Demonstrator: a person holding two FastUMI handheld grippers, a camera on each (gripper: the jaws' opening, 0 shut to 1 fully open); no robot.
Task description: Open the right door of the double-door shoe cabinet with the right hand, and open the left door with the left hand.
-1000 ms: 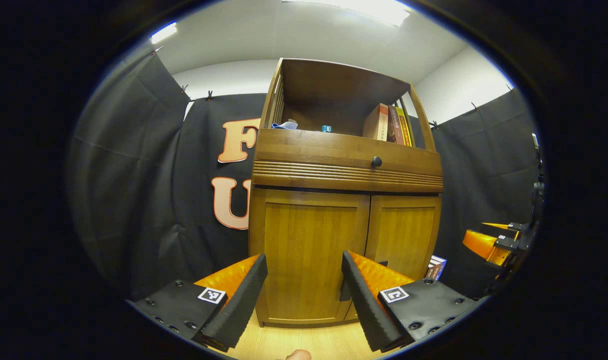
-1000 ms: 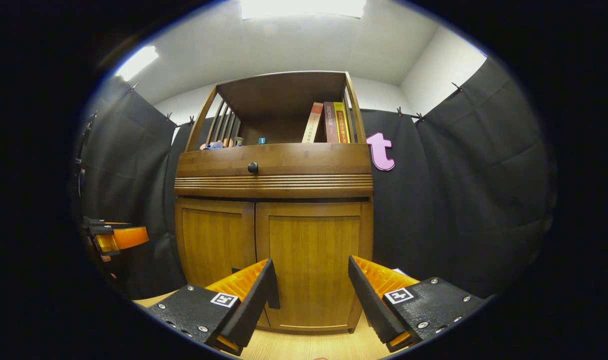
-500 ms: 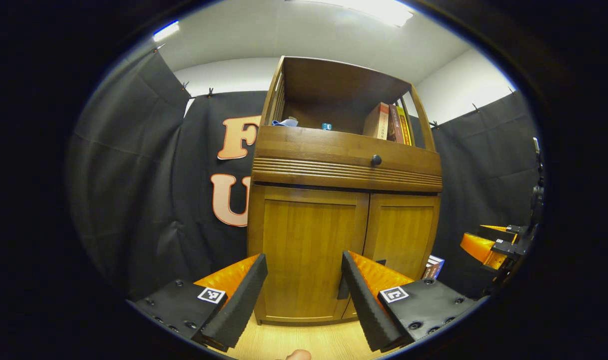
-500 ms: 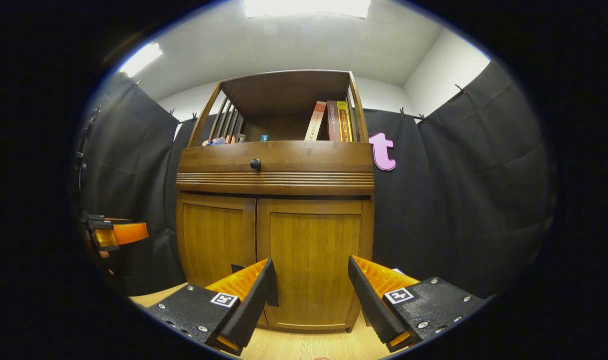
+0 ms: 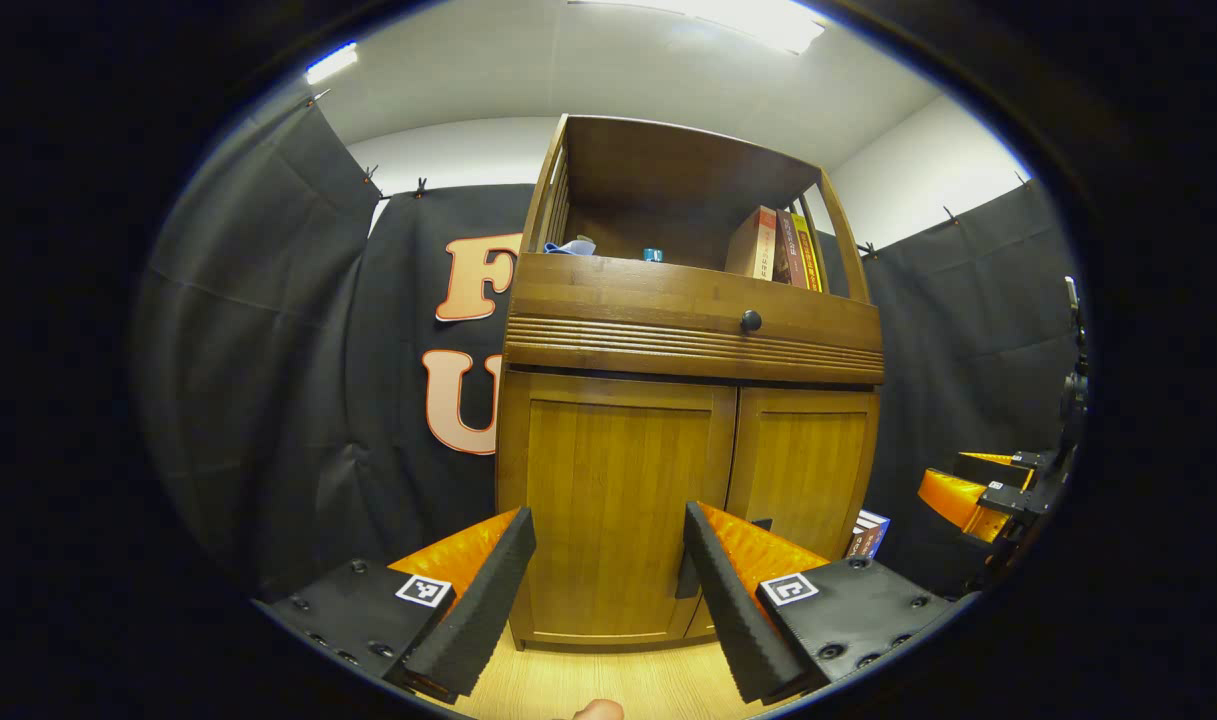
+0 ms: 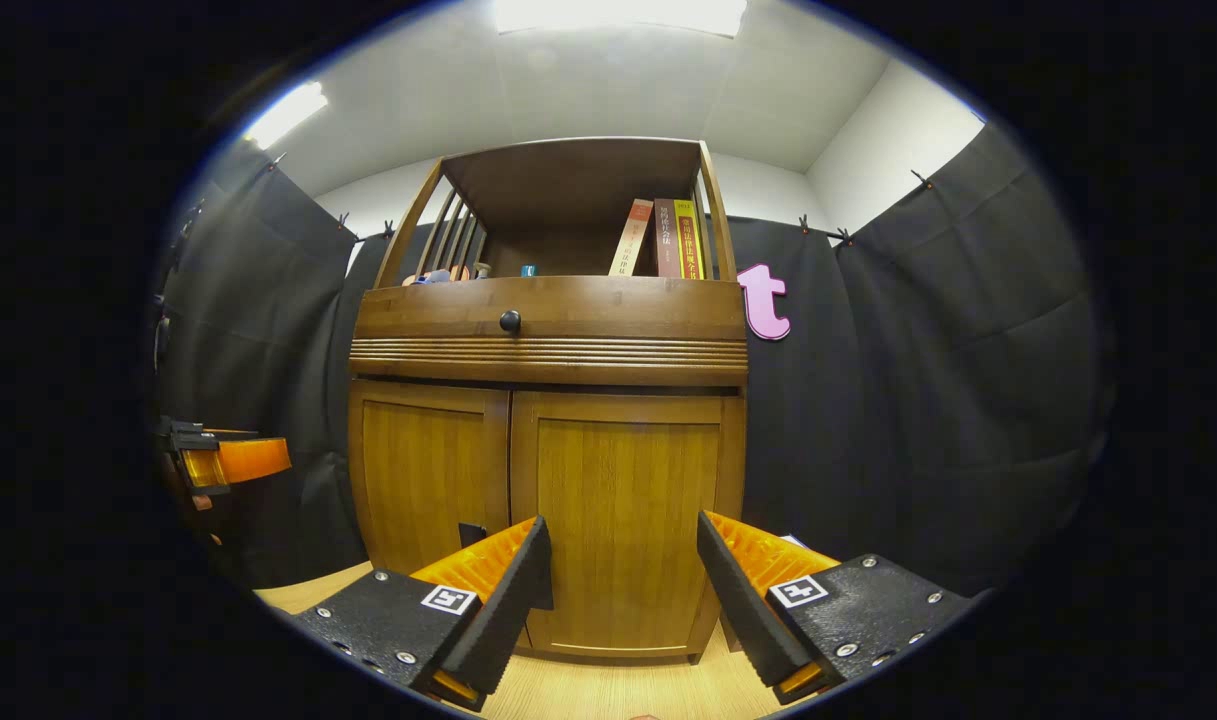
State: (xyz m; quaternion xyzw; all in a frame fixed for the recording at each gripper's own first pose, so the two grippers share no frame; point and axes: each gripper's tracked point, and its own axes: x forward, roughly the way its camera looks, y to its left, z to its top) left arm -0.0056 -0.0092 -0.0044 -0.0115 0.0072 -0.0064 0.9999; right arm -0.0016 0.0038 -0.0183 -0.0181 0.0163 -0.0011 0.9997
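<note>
The wooden shoe cabinet stands ahead with both doors shut. In the left gripper view, my left gripper (image 5: 605, 520) is open in front of the left door (image 5: 608, 480), a short way off it. A dark handle (image 5: 682, 580) peeks out beside its right finger. The right door (image 5: 803, 465) is beside it, and the right gripper (image 5: 978, 490) hangs at the far right. In the right gripper view, my right gripper (image 6: 623, 530) is open before the right door (image 6: 623, 500), holding nothing. The left door (image 6: 423, 480) carries a dark handle (image 6: 471, 533), and the left gripper (image 6: 223, 462) shows at the left edge.
Above the doors runs a drawer with a black knob (image 5: 750, 321). The open shelf on top holds books (image 5: 780, 245) and small items. A small box (image 5: 868, 533) stands on the floor by the cabinet's right side. Light wooden floor (image 6: 608, 690) lies below, black cloth walls around.
Both views have shifted slightly, so the cabinet sits a touch higher in them. The doors stay shut and both sets of jaws stay equally wide.
</note>
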